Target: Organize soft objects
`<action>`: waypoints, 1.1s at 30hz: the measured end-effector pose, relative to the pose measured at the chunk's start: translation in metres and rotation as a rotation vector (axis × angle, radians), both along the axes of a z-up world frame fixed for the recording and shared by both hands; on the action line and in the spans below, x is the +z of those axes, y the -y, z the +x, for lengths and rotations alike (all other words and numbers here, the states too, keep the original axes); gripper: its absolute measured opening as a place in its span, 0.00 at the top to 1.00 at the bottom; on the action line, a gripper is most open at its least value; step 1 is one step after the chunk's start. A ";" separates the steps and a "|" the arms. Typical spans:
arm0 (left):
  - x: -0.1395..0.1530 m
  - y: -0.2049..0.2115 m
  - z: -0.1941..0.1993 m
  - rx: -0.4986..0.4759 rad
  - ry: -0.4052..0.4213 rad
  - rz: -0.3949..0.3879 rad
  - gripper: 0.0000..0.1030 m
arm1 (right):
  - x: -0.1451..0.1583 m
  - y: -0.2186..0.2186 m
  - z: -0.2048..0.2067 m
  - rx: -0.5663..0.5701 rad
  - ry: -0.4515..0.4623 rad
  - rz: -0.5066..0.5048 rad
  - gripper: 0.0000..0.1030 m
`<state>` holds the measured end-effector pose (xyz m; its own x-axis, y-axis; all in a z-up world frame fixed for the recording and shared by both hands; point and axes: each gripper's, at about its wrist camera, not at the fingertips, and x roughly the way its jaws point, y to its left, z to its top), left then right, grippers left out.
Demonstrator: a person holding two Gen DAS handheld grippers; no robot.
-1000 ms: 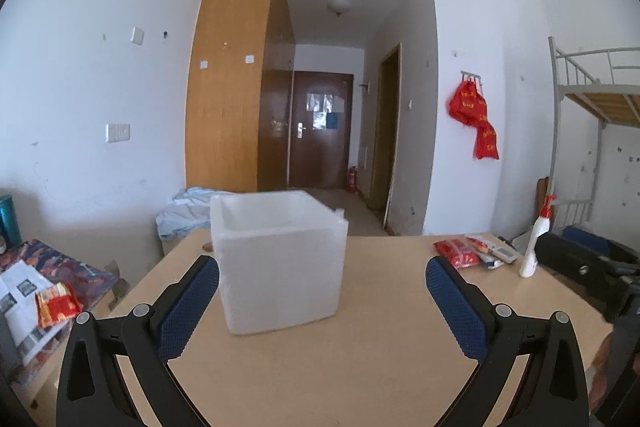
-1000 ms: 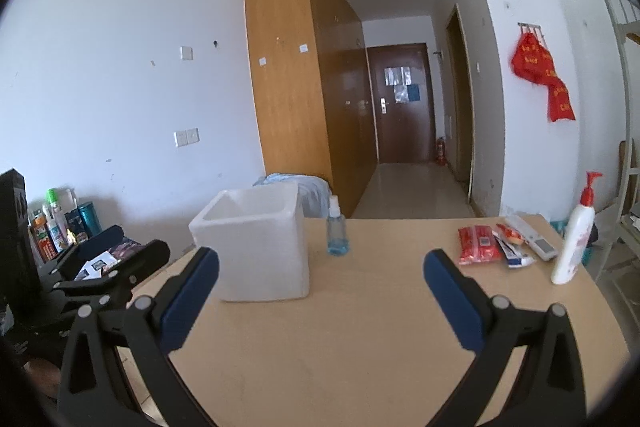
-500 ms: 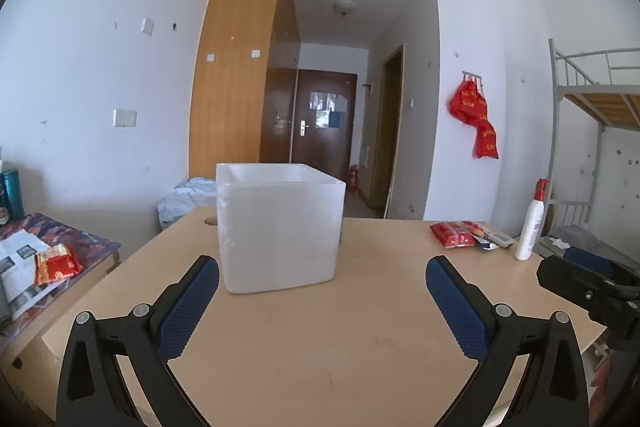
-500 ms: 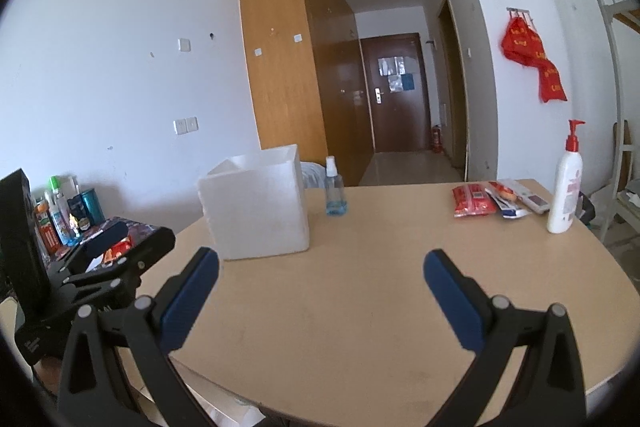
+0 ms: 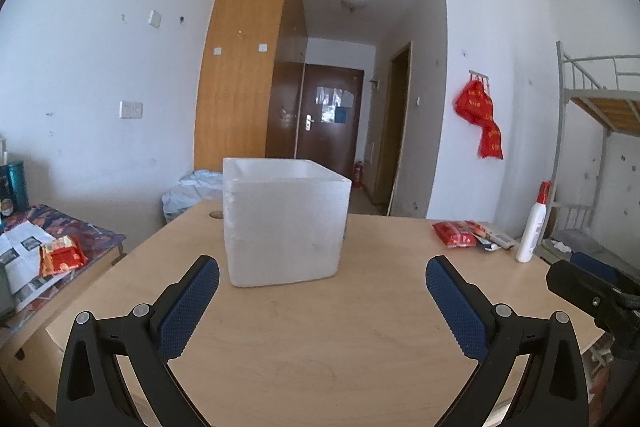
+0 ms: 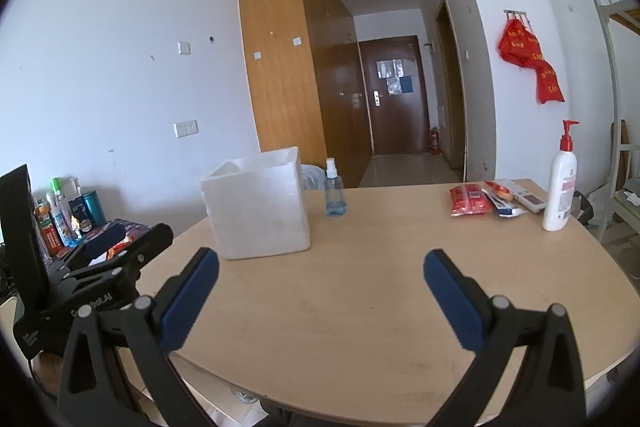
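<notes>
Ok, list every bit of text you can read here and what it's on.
Other black gripper body: partial white lettering, roughly "...bot.AI".
Red hanging wall banners: yellow characters, blurred.
White pump bottle with red cap: label too small.
Red snack packet: unreadable.

Side-by-side wrist views (shared foam box (image 5: 285, 223))

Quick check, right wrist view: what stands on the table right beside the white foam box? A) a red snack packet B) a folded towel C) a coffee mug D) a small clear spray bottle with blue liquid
D: the small spray bottle stands upright just to the right of the foam box on the table, while the red snack packet lies well off to the right, near the white pump bottle.
</notes>
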<state>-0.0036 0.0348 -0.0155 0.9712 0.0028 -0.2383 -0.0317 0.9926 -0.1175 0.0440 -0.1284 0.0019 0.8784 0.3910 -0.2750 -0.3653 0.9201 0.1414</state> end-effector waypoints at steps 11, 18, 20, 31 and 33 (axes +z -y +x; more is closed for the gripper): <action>0.000 0.011 0.002 -0.019 -0.012 0.049 0.00 | -0.003 0.005 -0.002 -0.019 -0.003 0.017 0.00; 0.001 0.012 0.001 -0.006 -0.002 0.055 0.00 | -0.002 0.008 -0.002 -0.021 -0.008 0.019 0.00; 0.001 0.012 0.001 -0.008 -0.005 0.057 0.00 | -0.002 0.009 -0.002 -0.018 -0.009 0.017 0.00; 0.002 0.014 0.000 0.000 0.001 0.058 0.00 | -0.002 0.007 -0.002 -0.006 -0.013 0.012 0.00; 0.001 0.015 0.000 0.001 0.000 0.062 0.00 | -0.002 0.007 -0.003 -0.005 -0.013 0.010 0.00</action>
